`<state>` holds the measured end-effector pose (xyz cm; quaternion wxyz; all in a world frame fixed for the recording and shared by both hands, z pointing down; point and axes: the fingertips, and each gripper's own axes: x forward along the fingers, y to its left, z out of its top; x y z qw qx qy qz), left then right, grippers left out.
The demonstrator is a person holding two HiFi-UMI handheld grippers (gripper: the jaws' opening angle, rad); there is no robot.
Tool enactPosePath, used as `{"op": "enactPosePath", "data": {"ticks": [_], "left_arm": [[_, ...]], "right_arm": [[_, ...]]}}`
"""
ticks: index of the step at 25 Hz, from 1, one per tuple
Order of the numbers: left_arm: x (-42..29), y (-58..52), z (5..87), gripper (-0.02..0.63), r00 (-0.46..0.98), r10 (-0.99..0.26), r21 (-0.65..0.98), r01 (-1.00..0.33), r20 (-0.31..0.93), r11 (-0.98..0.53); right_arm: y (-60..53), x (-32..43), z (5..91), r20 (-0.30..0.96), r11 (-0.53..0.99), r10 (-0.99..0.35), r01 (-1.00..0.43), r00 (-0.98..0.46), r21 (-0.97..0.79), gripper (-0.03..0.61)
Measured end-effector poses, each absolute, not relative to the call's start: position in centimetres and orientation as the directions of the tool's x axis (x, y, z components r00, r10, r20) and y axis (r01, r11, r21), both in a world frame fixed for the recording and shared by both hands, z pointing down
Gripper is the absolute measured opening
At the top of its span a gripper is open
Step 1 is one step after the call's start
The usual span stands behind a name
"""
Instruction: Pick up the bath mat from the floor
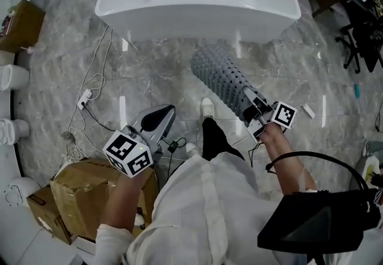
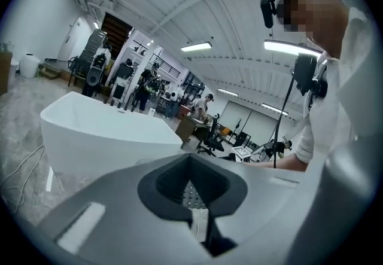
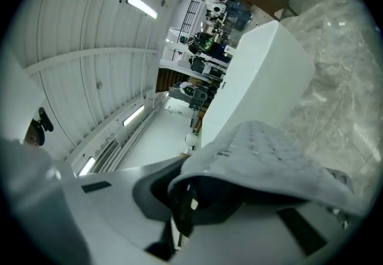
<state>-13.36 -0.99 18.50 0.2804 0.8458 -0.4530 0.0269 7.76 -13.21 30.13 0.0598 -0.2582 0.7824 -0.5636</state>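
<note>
Right gripper (image 1: 248, 102) jaws are clamped tight on one end of the bath mat (image 1: 222, 75). In the right gripper view the grey edge folds over the dark pads (image 3: 197, 195) and fills the gap. The mat is a grey perforated sheet curled into a loose roll, sticking out from the jaws toward the tub and held up off the marble floor (image 1: 60, 78). Left gripper (image 1: 163, 119) is held lower, by the person's left side. Its jaws are together with nothing between them, and the left gripper view shows only the pad hollow (image 2: 190, 185). The only markings are the black-and-white square markers on both cubes, left (image 1: 127, 153) and right (image 1: 283, 115). Cardboard box (image 1: 90, 195) sits just under the left arm. It has a dark label on its side, too small to read. Loose cables (image 1: 96, 87) trail over the floor to the left. White freestanding bathtub (image 1: 197, 12) is just beyond the mat's far end. A black office chair (image 1: 362, 36) is off to the right, with people and equipment racks far behind the tub.
</note>
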Motion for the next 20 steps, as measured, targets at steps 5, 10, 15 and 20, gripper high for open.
{"op": "enactPosePath", "data": {"ticks": [5,10,15,20], "left_arm": [[-12.3,4.4,15.6,0.006,0.585,-0.769,0.414,-0.786,0.258,-0.459],[-11.7,7.5,13.6,0.006,0.579,-0.786,0.38,-0.791,0.216,-0.479],[-11.4,10.2,13.7,0.006,0.576,-0.785,0.351,-0.801,0.23,-0.485],[-11.8,12.3,13.4,0.006,0.556,-0.803,0.346,-0.812,0.212,-0.471]], "right_arm": [[-8.1,8.9,27.2,0.232,0.212,-0.479,-0.368,-0.847,-0.906,0.014],[-5.0,9.0,23.7,0.171,0.234,-0.491,-0.319,-0.854,-0.919,0.014],[-2.2,10.1,21.8,0.148,0.26,-0.493,-0.307,-0.857,-0.916,0.014],[0.1,10.4,20.5,0.137,0.295,-0.483,-0.308,-0.865,-0.905,0.014]]}}
